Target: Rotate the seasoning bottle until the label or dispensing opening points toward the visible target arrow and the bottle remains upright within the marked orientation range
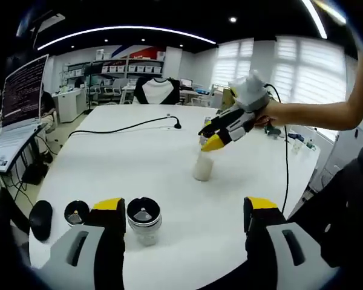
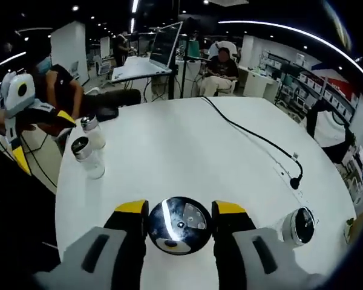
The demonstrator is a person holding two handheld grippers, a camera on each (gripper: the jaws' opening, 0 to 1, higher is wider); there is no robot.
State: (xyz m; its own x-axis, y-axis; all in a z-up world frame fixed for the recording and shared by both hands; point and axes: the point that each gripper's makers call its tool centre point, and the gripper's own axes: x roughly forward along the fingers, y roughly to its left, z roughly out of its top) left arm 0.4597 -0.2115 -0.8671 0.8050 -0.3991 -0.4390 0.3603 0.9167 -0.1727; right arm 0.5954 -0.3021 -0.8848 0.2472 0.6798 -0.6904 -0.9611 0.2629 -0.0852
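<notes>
At the bottom centre of the right gripper view, the right tool [image 2: 180, 225] clamps the cap of a seasoning bottle [image 2: 180, 226] standing on the white table [image 2: 187, 151]. The left tool [image 1: 184, 220] hangs apart. No target arrow is visible; twisting off-centre could tip the bottle.

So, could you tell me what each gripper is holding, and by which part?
The right gripper is closed around the shiny cap of a seasoning bottle, seen from above. The left gripper is open and holds nothing.
</notes>
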